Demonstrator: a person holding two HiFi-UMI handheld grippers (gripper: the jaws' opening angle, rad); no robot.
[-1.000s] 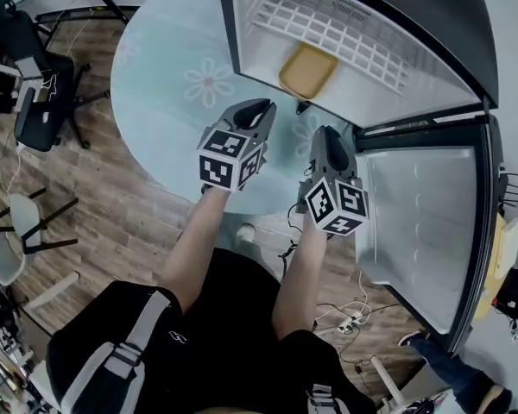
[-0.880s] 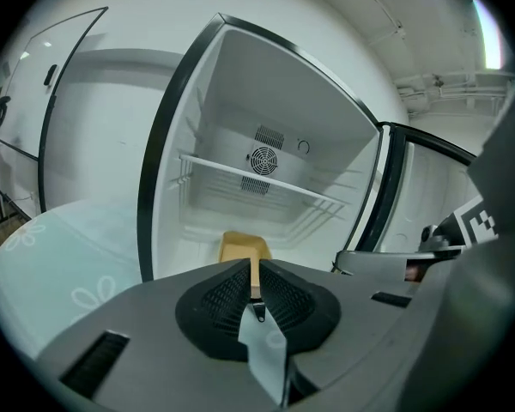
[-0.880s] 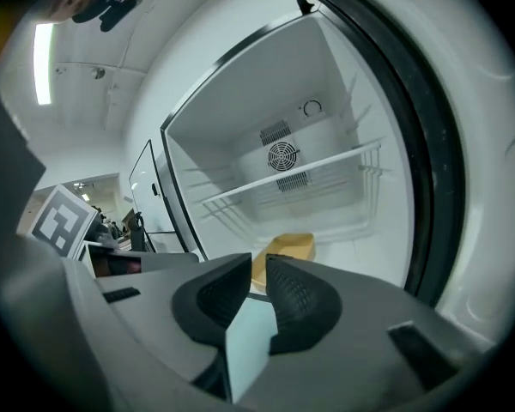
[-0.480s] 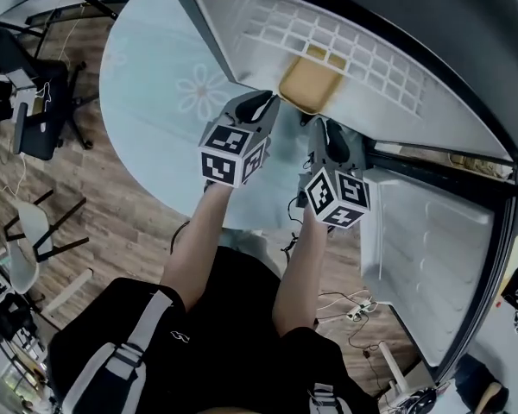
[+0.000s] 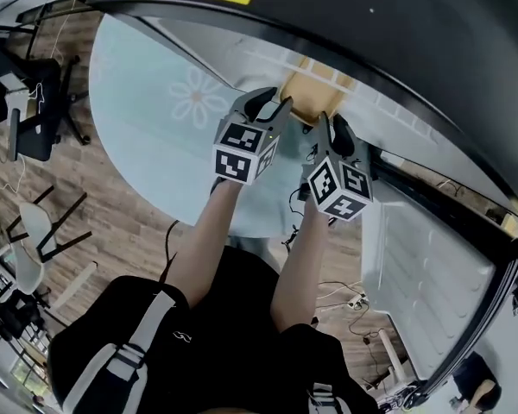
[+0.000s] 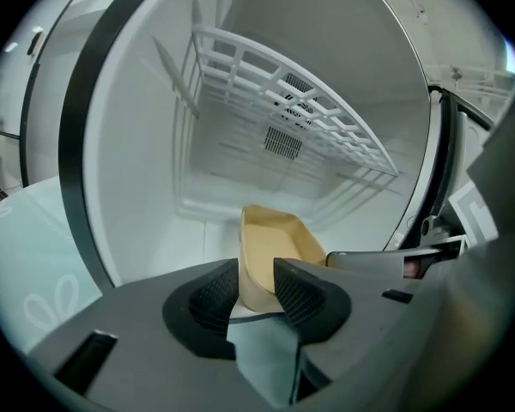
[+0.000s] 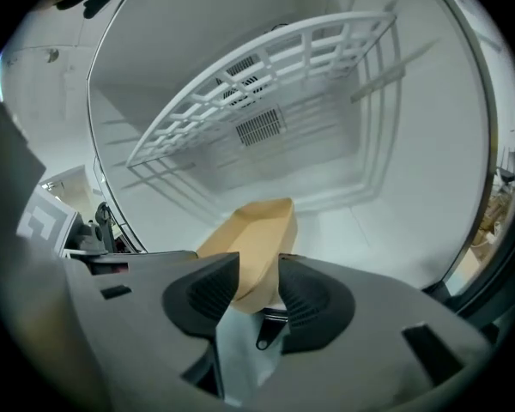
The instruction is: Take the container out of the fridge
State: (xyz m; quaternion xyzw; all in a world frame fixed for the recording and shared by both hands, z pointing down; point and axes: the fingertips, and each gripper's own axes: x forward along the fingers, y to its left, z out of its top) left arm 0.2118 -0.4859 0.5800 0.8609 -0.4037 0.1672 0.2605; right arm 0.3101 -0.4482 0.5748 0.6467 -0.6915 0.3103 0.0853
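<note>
A tan, empty, oblong container lies on the floor of the open white fridge. My left gripper reaches into the fridge at the container's near left wall. In the left gripper view the container has that wall between the left gripper's opening jaws. My right gripper is beside it at the near right corner. In the right gripper view the container has its corner between the right gripper's opening jaws. I see neither pair of pads pressing on it.
A white wire shelf hangs above the container inside the fridge. The fridge door stands open to the right. A round pale-blue surface with a flower print lies below the fridge front. Chairs and cables are on the wooden floor.
Both grippers have moved forward into the fridge, up to the container's near end. The head view has swung closer to the fridge, whose dark top now covers most of the inside.
</note>
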